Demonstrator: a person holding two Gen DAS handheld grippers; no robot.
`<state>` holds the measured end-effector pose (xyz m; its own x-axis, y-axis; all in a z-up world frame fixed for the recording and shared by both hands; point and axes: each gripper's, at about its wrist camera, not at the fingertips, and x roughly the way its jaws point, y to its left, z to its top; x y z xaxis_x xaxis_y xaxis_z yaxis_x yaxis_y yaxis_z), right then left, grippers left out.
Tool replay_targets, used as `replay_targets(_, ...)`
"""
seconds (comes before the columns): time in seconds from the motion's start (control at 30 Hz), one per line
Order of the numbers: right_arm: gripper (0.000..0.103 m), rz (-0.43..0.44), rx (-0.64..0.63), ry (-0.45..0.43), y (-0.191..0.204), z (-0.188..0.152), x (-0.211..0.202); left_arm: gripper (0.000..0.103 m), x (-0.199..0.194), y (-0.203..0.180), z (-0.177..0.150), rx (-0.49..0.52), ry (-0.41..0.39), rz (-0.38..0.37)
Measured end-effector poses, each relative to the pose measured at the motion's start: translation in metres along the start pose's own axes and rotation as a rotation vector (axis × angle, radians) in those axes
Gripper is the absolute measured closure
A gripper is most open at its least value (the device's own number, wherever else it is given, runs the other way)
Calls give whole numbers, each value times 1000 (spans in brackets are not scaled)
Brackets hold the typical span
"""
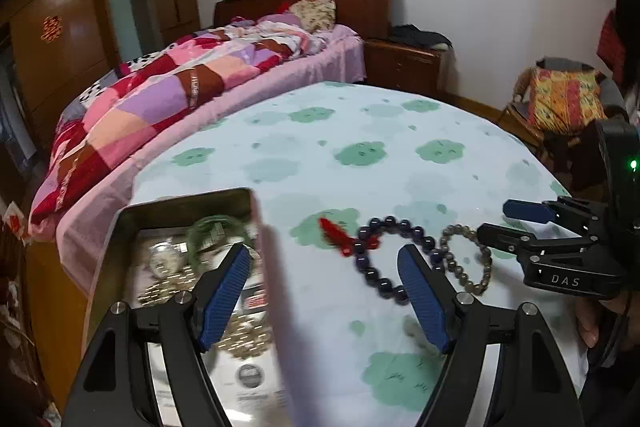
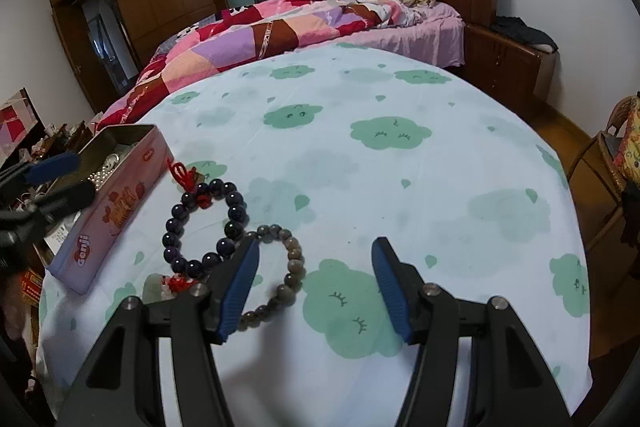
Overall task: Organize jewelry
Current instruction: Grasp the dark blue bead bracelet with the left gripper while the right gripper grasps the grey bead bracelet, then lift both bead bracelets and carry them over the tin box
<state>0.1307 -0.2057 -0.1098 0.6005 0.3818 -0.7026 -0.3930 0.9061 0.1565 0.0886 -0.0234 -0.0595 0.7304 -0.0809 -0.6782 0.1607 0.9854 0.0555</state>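
Observation:
A dark purple bead bracelet [image 2: 236,215] with red knots lies on the table beside a grey bead bracelet [image 2: 296,255]; the two touch. My right gripper [image 2: 316,243] hovers open over the grey bracelet, its left finger at the near side of the loop, with no pad pressing on it. A pink tin [image 2: 108,211] stands at the left. My left gripper [image 1: 323,249] is open and straddles the tin's right wall [image 1: 260,227], nothing held. The dark bracelet [image 1: 380,255], the grey bracelet [image 1: 468,259] and the right gripper [image 1: 494,221] also show in the left wrist view.
The tin holds a watch [image 1: 164,259], a green bangle [image 1: 216,231] and chains. A pale pendant with a red knot [image 2: 156,287] lies near the table's front. The round table's cloud-print cloth [image 2: 360,167] ends by a quilted bed [image 2: 260,31]. A chair [image 1: 560,103] stands at the right.

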Motion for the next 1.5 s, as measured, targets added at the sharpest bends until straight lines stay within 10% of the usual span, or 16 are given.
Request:
replay_targets(0.97,64,-43,-139,103,21,-6,12,59,60,-28,-16,-21,179,-117)
replay_targets(1.13,90,-51,-167,101,26,-8,12,80,61,-27,-15,-9,175,-106)
replay_targets(1.5,92,-32,-89,18,16,-5,-2,90,37,-21,-11,-25,100,-128)
